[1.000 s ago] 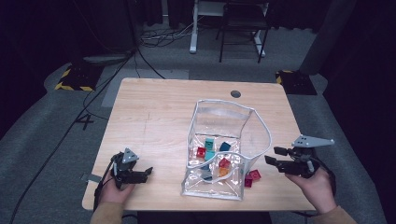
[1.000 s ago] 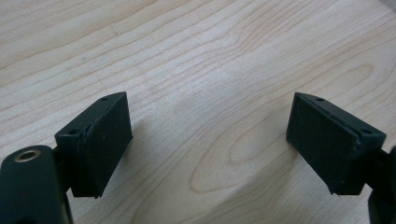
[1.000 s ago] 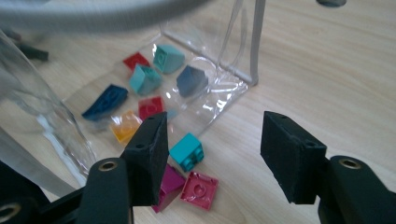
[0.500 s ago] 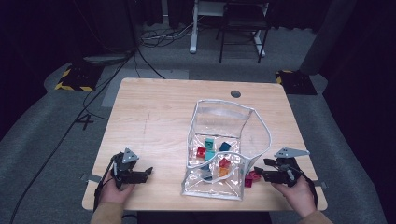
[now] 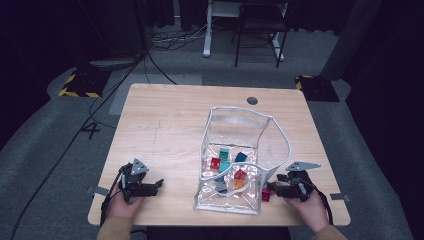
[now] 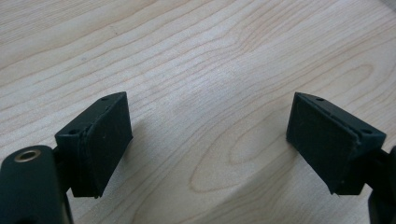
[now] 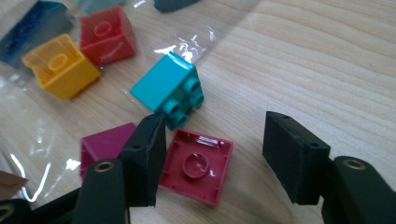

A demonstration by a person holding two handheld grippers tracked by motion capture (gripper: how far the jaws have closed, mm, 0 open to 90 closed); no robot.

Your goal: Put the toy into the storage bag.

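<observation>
A: Right gripper view: the right tool is spread, jaws straddling a dark red brick lying hollow side up on the counter. Probably set for a pinch.

B: Neighbours?

A: A teal brick touches it at 11 o'clock; the clear bag lies beyond. Bare counter from 1 to 4 o'clock.

B: The left tool?

A: Spread too, holding nothing, over bare wood.

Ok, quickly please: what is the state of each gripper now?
Left gripper: open, holding nothing, over the bare table.
Right gripper: open, jaws around a dark red brick, not yet closed.
</observation>
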